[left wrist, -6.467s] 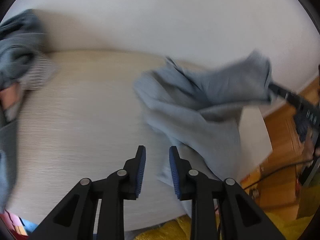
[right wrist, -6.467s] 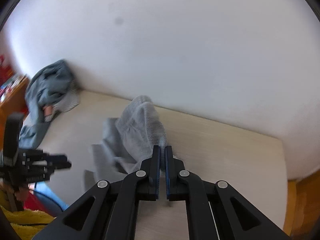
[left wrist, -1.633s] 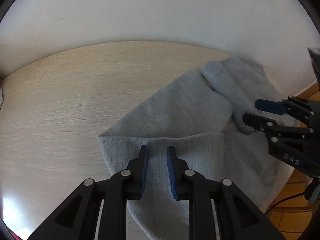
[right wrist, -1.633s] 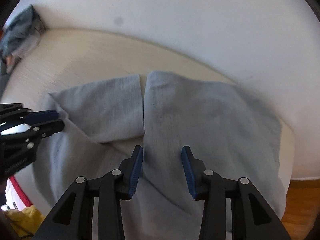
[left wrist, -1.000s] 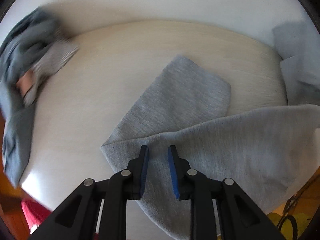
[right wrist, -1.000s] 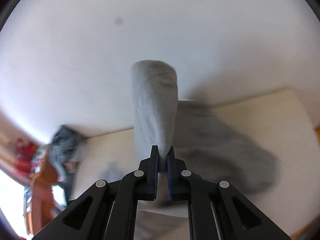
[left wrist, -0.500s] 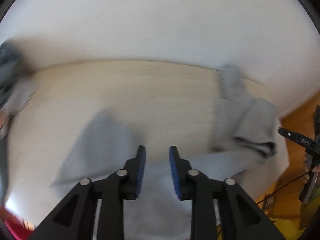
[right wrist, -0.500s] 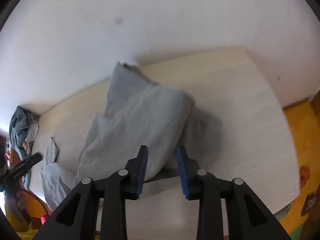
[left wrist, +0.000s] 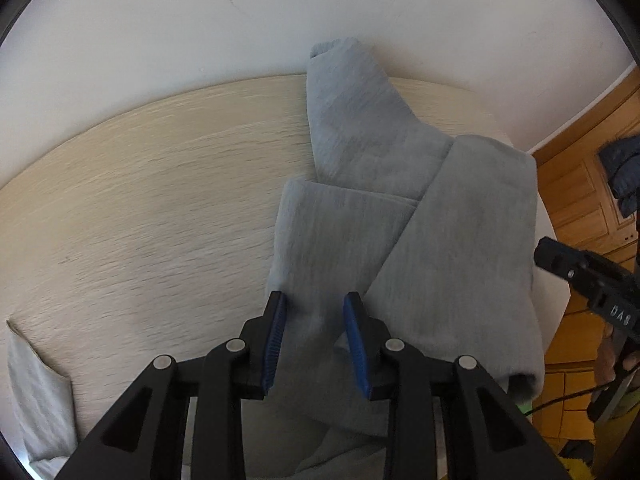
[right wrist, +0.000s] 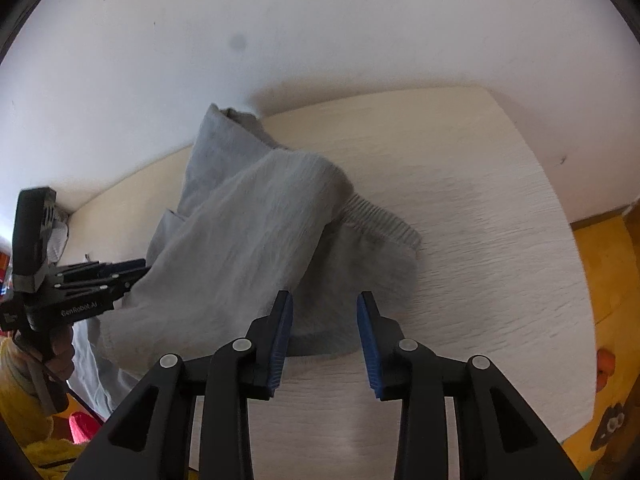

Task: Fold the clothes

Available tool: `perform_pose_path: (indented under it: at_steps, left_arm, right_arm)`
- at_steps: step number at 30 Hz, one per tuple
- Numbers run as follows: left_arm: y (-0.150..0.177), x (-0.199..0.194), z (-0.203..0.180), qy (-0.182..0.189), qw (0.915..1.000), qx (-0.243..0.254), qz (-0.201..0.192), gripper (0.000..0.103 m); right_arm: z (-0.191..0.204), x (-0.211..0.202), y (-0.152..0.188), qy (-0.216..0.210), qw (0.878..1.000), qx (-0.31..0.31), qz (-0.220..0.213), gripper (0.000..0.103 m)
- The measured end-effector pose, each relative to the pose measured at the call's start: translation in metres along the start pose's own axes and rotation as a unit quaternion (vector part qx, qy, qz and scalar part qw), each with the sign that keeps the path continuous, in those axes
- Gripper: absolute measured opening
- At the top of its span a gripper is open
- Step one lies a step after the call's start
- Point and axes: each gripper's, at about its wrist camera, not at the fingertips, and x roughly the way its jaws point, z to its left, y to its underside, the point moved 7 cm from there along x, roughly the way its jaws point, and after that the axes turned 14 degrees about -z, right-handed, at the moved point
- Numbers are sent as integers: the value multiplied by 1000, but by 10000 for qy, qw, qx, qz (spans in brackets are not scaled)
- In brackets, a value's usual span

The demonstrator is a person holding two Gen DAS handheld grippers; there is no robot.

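Note:
A light grey garment [left wrist: 400, 216] lies partly folded on the pale wood table [left wrist: 140, 200], its far end resting against the white wall. It also shows in the right wrist view [right wrist: 248, 240], with a ribbed hem [right wrist: 380, 220] on its right side. My left gripper [left wrist: 314, 332] is open, its jaws hovering over the garment's near edge, holding nothing. My right gripper [right wrist: 324, 332] is open above the garment's near right edge, empty. The left gripper shows at the left of the right wrist view [right wrist: 104, 276]; the right gripper body sits at the right edge of the left wrist view [left wrist: 592, 284].
A corner of pale grey cloth [left wrist: 36, 392] lies at the table's near left. More clothes [right wrist: 58, 236] sit at the far left by the wall. The table's right edge [right wrist: 560, 200] drops to an orange wooden floor [right wrist: 604, 264].
Both grippers have let go of the garment and opened wider. The garment, swung through the air a second ago, now lies folded over itself on the table.

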Motion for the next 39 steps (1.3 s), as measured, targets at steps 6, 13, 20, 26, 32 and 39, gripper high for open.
perform_pose_path:
  at_steps: [6, 13, 20, 26, 32, 39]
  left_arm:
    - [1, -9, 2, -312, 9993, -153, -143, 31]
    - [7, -9, -15, -225, 9995, -54, -199, 40]
    - [1, -48, -26, -276, 9963, -156, -793, 3]
    - [-4, -120, 21, -1055, 9818, -567, -1473, 3]
    - [16, -164, 86, -2120, 9565, -1118, -1666, 3]
    - [52, -199, 118, -2383, 9458, -1491, -1628, 3]
  right_arm:
    - [-2, 13, 10, -88, 9997, -57, 211, 34]
    - [2, 23, 24, -140, 9990, -184, 377, 34]
    - [9, 24, 28, 25, 9971, -605, 461, 34]
    - [16, 23, 35, 169, 9932, -1007, 561, 34]
    - [23, 7, 17, -80, 9940, -950, 544, 34]
    - [31, 43, -51, -2, 9882, -1527, 137, 38]
